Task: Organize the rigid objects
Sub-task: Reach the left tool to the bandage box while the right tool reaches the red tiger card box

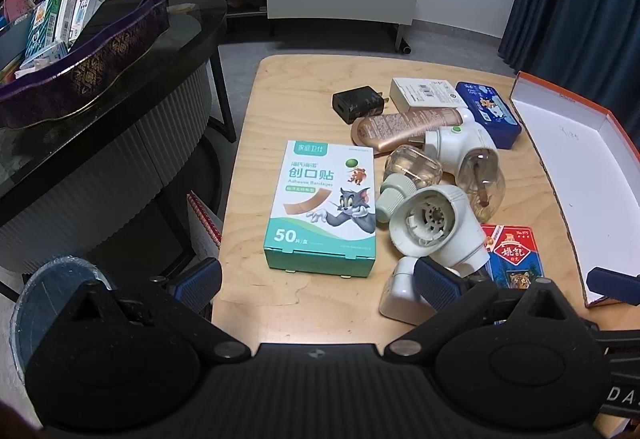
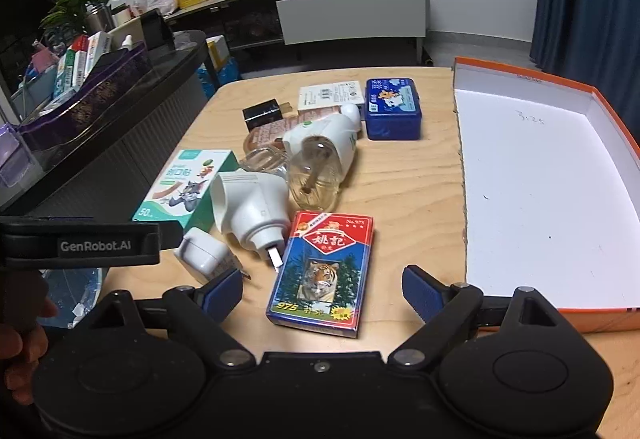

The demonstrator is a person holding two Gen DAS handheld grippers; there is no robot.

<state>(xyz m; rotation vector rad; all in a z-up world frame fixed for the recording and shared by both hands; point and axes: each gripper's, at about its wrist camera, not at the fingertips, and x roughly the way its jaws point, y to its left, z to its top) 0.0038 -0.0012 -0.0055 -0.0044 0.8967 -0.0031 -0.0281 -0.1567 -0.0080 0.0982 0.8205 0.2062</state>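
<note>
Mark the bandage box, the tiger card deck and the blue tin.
bandage box [image 1: 320, 207], left wrist view, middle of printed top face.
tiger card deck [image 2: 322, 271], right wrist view, tiger picture on top face.
blue tin [image 2: 393, 105], right wrist view, centre of lid.

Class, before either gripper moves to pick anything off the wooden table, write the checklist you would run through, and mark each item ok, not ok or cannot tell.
1. Left gripper open and holding nothing: ok.
2. Right gripper open and holding nothing: ok.
3. Orange-rimmed box has free space inside: ok.
4. Playing card pack lies flat, apart from other items, between the right gripper's fingers: ok.
5. Bandage box lies flat with clear sides: ok on the left; close to the white plug-in device on the right.
6. Plug-in devices and bottles lie apart for single picks: not ok, they crowd together.
</note>
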